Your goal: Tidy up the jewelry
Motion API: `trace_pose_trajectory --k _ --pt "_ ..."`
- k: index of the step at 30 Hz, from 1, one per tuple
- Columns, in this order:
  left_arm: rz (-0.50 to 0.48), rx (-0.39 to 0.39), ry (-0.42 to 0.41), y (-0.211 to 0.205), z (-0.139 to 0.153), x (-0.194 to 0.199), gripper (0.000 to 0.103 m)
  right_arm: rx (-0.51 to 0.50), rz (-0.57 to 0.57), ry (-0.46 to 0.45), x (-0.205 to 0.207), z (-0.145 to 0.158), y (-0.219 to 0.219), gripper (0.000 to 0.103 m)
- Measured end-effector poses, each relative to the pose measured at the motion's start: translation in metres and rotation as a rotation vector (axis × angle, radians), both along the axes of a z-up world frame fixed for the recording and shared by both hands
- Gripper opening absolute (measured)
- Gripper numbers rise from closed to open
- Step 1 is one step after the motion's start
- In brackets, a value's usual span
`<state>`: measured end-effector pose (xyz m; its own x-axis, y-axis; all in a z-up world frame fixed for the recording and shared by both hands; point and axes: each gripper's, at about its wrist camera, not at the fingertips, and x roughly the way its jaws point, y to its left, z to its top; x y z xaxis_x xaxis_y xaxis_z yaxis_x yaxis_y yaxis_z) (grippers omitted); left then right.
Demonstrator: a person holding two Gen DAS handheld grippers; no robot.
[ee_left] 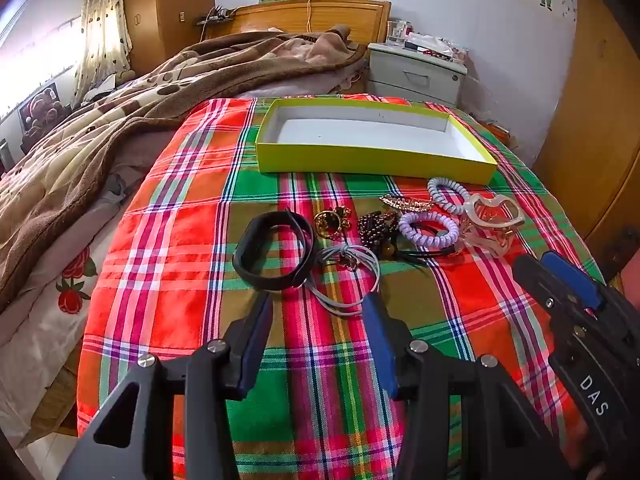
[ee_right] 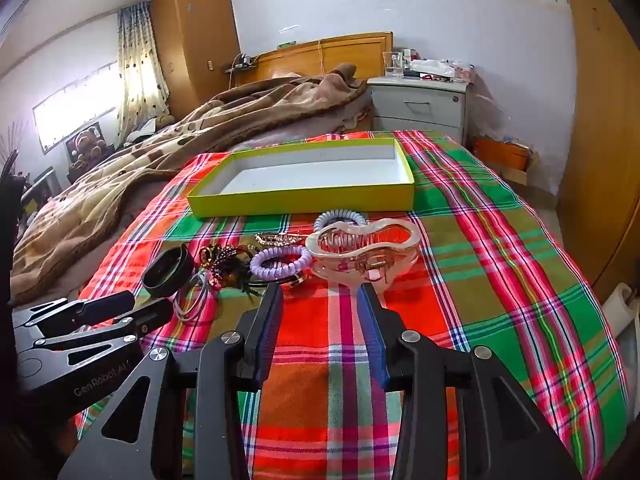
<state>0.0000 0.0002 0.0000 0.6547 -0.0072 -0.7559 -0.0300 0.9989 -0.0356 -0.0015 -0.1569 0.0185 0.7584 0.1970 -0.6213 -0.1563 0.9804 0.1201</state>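
Both my tools are open and empty: left tool (ee_left: 318, 306), right tool (ee_right: 320, 298). The hair claw (ee_right: 362, 254) lies on the bed, just ahead of the right tool, near the empty box (ee_right: 304, 196). I straddle its narrow body, then close gently.

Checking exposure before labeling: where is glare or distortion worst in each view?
Left wrist view: window blown out, yellow box edges bowed by the fisheye. Right wrist view: window glares less, clear hair claw sharp, corners vignetted.
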Motion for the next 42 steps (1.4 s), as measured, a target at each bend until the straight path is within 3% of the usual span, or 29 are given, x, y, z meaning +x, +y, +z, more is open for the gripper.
trace_pose_trajectory --k 7,9,10,42 --pt "0.009 0.002 0.029 0.005 0.0 0.002 0.049 -0.028 -0.013 -0.004 -0.001 -0.002 0.002 0.04" --pt "0.01 -0.001 0.029 0.006 0.0 0.005 0.049 -0.032 -0.015 0.012 0.004 -0.004 0.002 0.051" --pt "0.011 0.0 0.031 0.006 0.0 0.007 0.049 -0.033 -0.013 0.023 0.008 -0.005 0.003 0.051" --pt "0.027 0.02 0.009 0.001 0.005 0.002 0.049 -0.038 -0.016 0.03 0.009 -0.002 0.004 0.051"
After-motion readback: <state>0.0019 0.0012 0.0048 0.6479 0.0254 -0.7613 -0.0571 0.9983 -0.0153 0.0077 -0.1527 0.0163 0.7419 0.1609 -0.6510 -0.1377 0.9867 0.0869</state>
